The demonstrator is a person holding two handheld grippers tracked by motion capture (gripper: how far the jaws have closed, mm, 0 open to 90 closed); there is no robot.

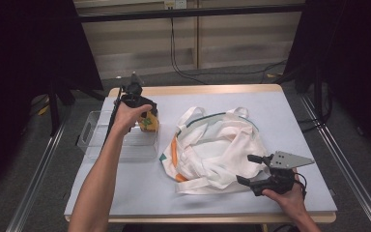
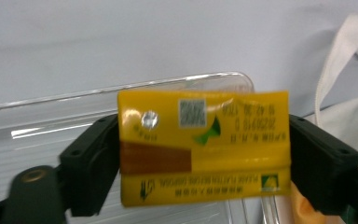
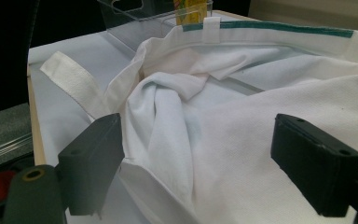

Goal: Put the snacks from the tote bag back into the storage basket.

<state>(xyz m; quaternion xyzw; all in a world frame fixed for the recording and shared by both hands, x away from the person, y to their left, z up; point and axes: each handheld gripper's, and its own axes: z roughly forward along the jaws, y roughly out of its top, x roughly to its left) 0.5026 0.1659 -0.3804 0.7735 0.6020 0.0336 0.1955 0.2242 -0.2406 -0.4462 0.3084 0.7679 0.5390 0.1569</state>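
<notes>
High view: left gripper [image 1: 147,118] pinching yellow carton [image 1: 149,123] above clear bin [image 1: 91,135], left tabletop edge; right gripper [image 1: 251,170] spread at tote bag [image 1: 212,150]; next, probably bagging carton.

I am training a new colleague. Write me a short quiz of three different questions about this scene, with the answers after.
1. True or false: the left gripper holds a yellow carton between its jaws.
2. What does the right gripper point at? A) a metal bowl B) the white cloth bag C) a book
3. Fill the gap: the yellow carton is above the clear plastic ____.

Key
1. True; the jaws press on both its sides.
2. B; its jaws stand open, with bag cloth between them.
3. bin, at the table's left side.
</notes>
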